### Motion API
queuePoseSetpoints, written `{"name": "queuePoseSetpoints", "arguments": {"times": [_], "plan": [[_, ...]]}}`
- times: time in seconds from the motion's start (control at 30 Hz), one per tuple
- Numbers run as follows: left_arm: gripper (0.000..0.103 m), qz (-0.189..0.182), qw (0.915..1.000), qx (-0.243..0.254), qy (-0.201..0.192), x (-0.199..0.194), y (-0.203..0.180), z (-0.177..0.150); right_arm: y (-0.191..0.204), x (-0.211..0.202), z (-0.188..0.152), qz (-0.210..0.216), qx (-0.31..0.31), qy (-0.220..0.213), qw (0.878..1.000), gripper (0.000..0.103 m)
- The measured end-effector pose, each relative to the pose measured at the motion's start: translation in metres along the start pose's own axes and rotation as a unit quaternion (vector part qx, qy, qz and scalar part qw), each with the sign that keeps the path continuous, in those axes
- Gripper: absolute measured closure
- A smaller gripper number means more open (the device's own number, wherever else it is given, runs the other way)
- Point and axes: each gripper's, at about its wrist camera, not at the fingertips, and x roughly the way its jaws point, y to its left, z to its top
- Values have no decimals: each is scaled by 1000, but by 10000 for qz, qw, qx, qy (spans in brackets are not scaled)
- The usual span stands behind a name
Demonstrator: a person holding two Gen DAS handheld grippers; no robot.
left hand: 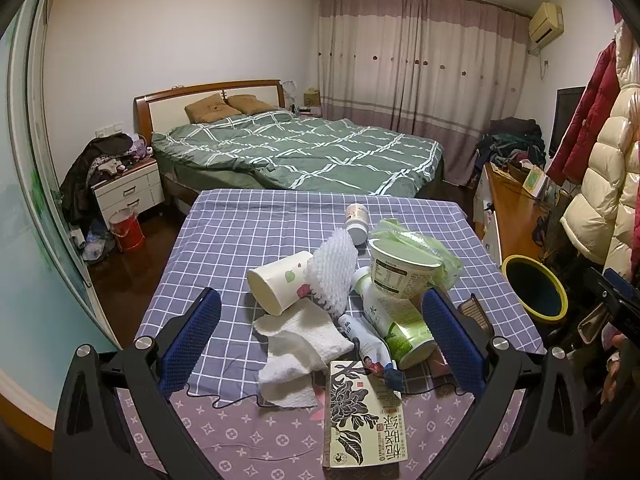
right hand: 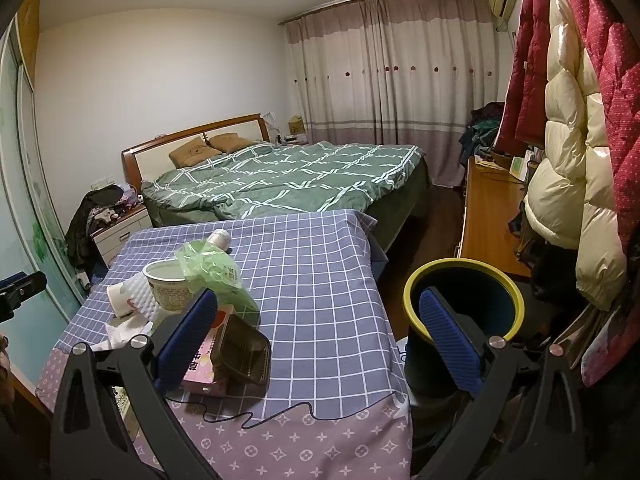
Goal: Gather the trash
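Note:
Trash lies heaped on a table with a blue checked cloth (left hand: 224, 236). In the left wrist view I see a crumpled paper towel (left hand: 296, 344), a tipped paper cup (left hand: 276, 280), white foam netting (left hand: 332, 276), a yogurt tub (left hand: 400, 272), a green plastic bag (left hand: 432, 252), a green-and-white cup (left hand: 400, 332), a small white bottle (left hand: 356, 220) and a black-and-cream carton (left hand: 360, 416). My left gripper (left hand: 320, 332) hangs open above the pile, empty. My right gripper (right hand: 320, 340) is open too, beside a pink box (right hand: 208, 356) and a brown plastic tray (right hand: 244, 352). A dark bin with a yellow rim (right hand: 464, 308) stands right of the table.
A bed with a green quilt (left hand: 304, 152) lies beyond the table. A white nightstand (left hand: 128, 188) and red bucket (left hand: 126, 230) stand at the left. Coats (right hand: 576, 140) hang at the right over a wooden desk (right hand: 488, 216). A thin black cable (right hand: 256, 416) trails across the tablecloth's front.

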Motion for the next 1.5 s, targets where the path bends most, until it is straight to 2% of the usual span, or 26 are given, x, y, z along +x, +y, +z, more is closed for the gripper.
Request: {"name": "queuePoseSetpoints", "arguments": {"times": [1.5], "plan": [[4, -49, 9999, 34, 128, 13, -3, -5, -5, 6, -2, -14, 84, 65, 9999, 7]]}}
